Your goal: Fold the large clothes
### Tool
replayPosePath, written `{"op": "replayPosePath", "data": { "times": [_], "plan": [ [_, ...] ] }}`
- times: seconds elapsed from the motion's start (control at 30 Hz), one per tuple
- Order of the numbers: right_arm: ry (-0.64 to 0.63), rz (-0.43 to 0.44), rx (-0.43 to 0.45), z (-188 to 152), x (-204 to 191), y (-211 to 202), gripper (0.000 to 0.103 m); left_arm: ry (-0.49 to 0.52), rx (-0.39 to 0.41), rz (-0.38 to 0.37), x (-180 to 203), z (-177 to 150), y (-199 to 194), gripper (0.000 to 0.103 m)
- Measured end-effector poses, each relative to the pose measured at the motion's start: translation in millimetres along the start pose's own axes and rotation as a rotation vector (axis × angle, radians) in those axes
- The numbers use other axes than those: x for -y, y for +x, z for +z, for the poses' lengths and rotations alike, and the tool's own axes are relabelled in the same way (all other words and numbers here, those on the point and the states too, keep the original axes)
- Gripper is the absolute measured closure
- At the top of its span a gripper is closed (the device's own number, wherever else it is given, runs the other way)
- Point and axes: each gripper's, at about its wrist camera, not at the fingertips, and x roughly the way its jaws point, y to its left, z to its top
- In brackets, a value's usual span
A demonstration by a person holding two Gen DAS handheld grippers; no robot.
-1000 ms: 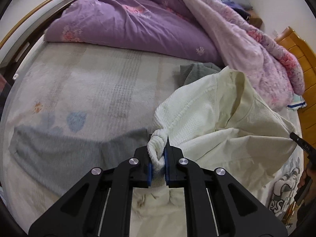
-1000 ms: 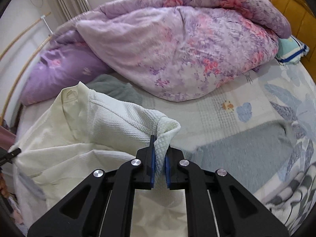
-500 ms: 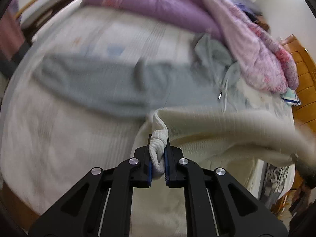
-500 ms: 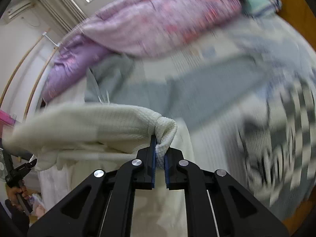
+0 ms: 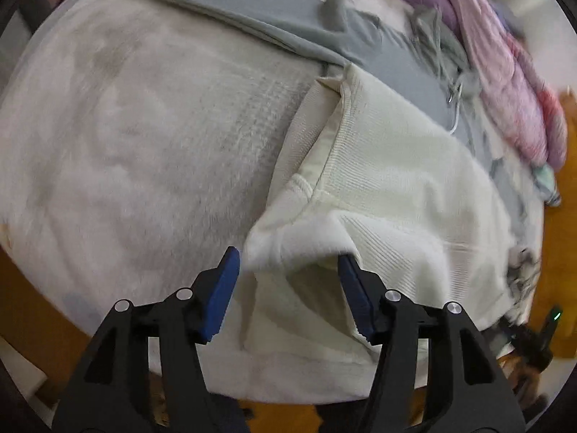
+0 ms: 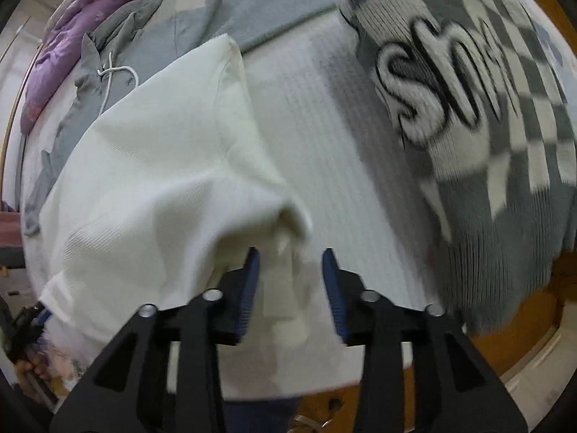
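Left tool (image 5: 288, 258) apart; right tool (image 6: 290, 256) apart; cream garment (image 5: 396, 180) flat on bed (image 5: 144, 144).

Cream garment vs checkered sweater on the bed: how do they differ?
The cream garment is plain, waffle-textured and lies between the open right gripper fingers; the checkered sweater is grey-and-white with large black-outlined lettering and lies off to the side, apart from both grippers. Left gripper is open too. Both garments rest on the bed.

both grippers opened, cream garment (image 5: 389, 166) released
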Motion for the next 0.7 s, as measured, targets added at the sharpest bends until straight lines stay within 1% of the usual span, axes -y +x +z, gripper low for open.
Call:
{"op": "replayPosePath", "data": {
  "times": [0.03,0.07,0.1,0.17,0.2,0.23,0.27,0.3,0.33,0.37,0.4,0.43,0.47,0.5,0.53,0.6,0.67,0.7],
  "plan": [
    [0.044,0.059,-0.004,-5.2,0.1,-4.7,0.056,-0.031,-0.004,-0.018,-3.6,-4.3,-3.9,0.039],
    [0.08,0.105,-0.008,-6.6,2.2,-3.5,0.051,-0.069,-0.006,-0.05,-5.9,-9.2,-7.7,0.039],
    [0.122,0.167,-0.014,-7.3,2.4,-2.3,0.05,-0.091,-0.011,-0.078,-5.6,-13.5,-9.2,0.039],
    [0.187,0.257,-0.028,-2.9,2.1,6.9,0.05,-0.119,-0.007,-0.112,1.7,-20.7,-9.9,0.038],
    [0.227,0.283,-0.036,1.4,2.0,15.1,0.05,-0.14,-0.002,-0.121,7.0,-24.1,-4.5,0.034],
    [0.266,0.303,-0.051,6.2,3.1,24.4,0.05,-0.161,-0.002,-0.112,11.2,-25.2,1.9,0.034],
    [0.286,0.316,-0.056,11.4,0.8,30.9,0.05,-0.182,-0.003,-0.118,14.0,-24.7,6.8,0.034],
    [0.298,0.322,-0.049,16.2,0.8,37.2,0.054,-0.217,-0.002,-0.127,17.0,-25.5,17.0,0.034],
    [0.293,0.315,-0.05,20.7,-0.2,40.7,0.065,-0.226,-0.005,-0.103,20.6,-23.5,24.8,0.035],
    [0.283,0.3,-0.07,24.7,-1.0,46.0,0.093,-0.222,-0.019,-0.06,24.4,-23.5,33.8,0.038],
    [0.273,0.297,-0.089,26.2,-2.9,48.5,0.099,-0.208,-0.033,-0.021,28.5,-23.9,43.3,0.058],
    [0.249,0.276,-0.096,26.4,-5.1,48.5,0.099,-0.19,-0.044,0.028,31.4,-24.8,47.9,0.08],
    [0.205,0.239,-0.097,24.8,-8.2,45.2,0.099,-0.178,-0.044,0.059,32.3,-26.4,48.4,0.085],
    [0.172,0.22,-0.104,20.5,-9.7,42.3,0.099,-0.166,-0.046,0.083,32.6,-28.8,47.9,0.089],
    [0.165,0.198,-0.114,13.6,-7.9,40.7,0.099,-0.16,-0.054,0.093,30.9,-30.9,46.7,0.091],
    [0.18,0.183,-0.135,3.1,-2.7,46.1,0.099,-0.155,-0.073,0.127,25.1,-34.4,45.3,0.091],
    [0.198,0.164,-0.145,-6.2,1.2,60.6,0.099,-0.161,-0.112,0.15,9.9,-37.4,53.0,0.091],
    [0.199,0.151,-0.146,-8.1,2.2,68.4,0.099,-0.163,-0.119,0.166,4.1,-37.6,57.0,0.091]
  ]
}}
